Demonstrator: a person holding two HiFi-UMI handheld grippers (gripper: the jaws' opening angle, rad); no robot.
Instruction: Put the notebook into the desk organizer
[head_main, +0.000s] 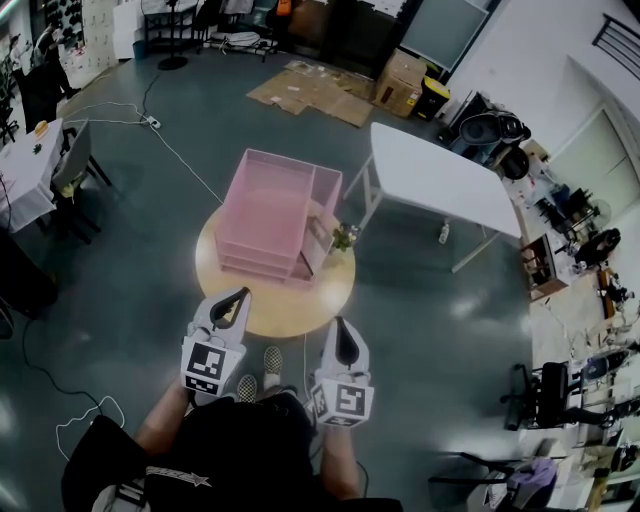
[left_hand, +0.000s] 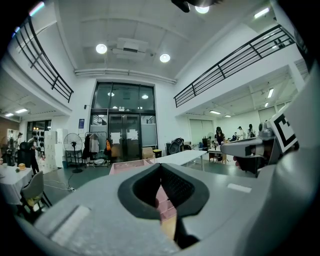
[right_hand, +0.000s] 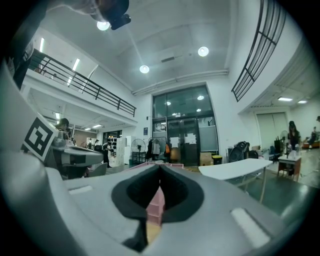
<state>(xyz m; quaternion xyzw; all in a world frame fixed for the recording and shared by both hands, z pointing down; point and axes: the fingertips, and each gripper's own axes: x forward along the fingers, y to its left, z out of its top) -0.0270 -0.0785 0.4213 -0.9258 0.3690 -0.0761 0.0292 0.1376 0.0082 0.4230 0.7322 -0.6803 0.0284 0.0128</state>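
Beyond the grey fingers (head_main: 228, 310), the desk organizer (head_main: 268, 215) is pink, the worktop (head_main: 262, 312) pale wood. Cubes (head_main: 205, 368) behind them bear black-and-white squares.

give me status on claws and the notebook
Shut and empty: left claw, right claw. No notebook in sight; pink desk organizer on round table. Nothing between claws and organizer.

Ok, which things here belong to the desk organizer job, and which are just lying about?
Job: pink desk organizer, round table under it, left gripper, right gripper, both shut, empty. No notebook visible.
Lying about: white table, flattened cardboard, cardboard box, small plant.
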